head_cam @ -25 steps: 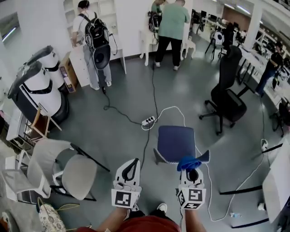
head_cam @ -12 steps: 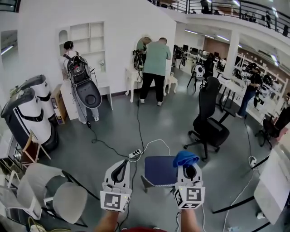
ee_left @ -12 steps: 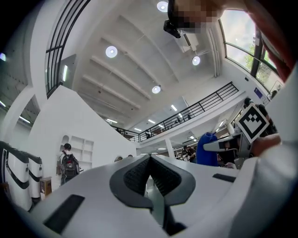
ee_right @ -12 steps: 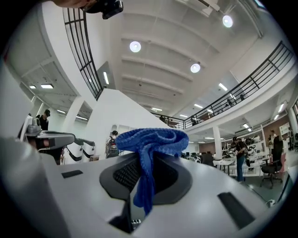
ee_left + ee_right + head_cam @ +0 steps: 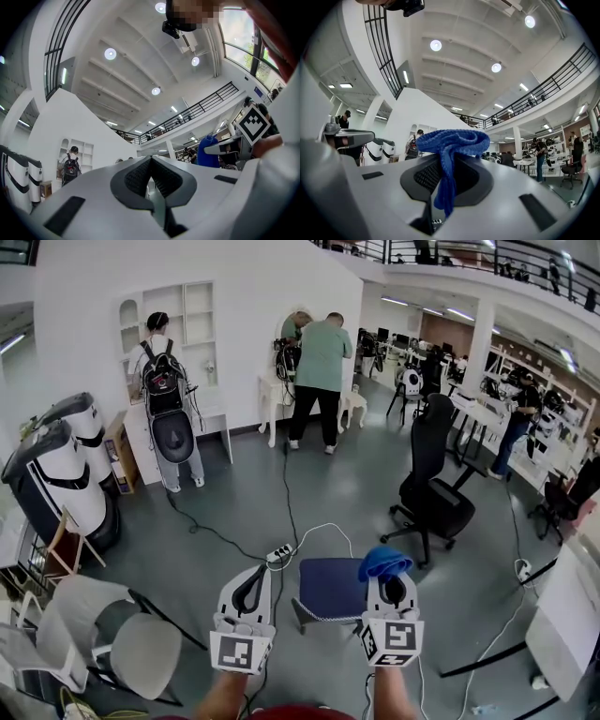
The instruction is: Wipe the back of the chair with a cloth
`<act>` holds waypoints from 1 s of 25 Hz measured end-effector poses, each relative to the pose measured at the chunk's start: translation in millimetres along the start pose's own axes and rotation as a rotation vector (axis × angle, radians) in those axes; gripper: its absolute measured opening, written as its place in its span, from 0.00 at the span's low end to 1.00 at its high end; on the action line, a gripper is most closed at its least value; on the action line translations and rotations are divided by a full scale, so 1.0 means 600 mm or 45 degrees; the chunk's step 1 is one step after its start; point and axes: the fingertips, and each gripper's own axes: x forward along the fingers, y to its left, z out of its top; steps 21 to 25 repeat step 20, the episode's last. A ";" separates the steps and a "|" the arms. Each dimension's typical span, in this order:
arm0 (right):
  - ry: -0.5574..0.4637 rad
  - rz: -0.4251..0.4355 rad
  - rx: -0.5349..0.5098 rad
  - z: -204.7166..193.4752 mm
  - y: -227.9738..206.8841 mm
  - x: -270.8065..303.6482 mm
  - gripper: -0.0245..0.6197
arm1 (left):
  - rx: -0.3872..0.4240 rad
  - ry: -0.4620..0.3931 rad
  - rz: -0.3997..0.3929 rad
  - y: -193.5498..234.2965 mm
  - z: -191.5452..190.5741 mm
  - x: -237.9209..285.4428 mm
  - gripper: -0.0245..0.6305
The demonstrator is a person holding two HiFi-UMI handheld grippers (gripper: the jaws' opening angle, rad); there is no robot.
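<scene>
- The blue cloth (image 5: 384,563) is pinched in the jaws of the right gripper (image 5: 392,587).
- The left gripper (image 5: 251,589) is pressed together, empty.
- The chair (image 5: 330,589) is seen below, between the grippers, its back apparently masked.

the hall was bright and evenly lit by round ceiling lamps (image 5: 436,45) and strip lights, with daylight from a window (image 5: 236,47) in the left gripper view. shadows on the floor (image 5: 244,502) were faint and soft. all views bulged like a fisheye, and both gripper views darkened at the corners. the cloth (image 5: 452,140) was sharp, its knit clear.
</scene>
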 end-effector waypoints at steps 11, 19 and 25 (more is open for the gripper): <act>0.038 -0.002 -0.024 -0.020 0.002 -0.007 0.14 | -0.004 0.039 0.019 -0.005 -0.016 -0.006 0.06; 0.045 0.000 -0.018 -0.025 0.005 -0.008 0.14 | -0.005 0.064 0.028 -0.008 -0.022 -0.007 0.06; 0.046 -0.001 -0.020 -0.025 0.005 -0.008 0.14 | -0.007 0.067 0.029 -0.008 -0.023 -0.007 0.06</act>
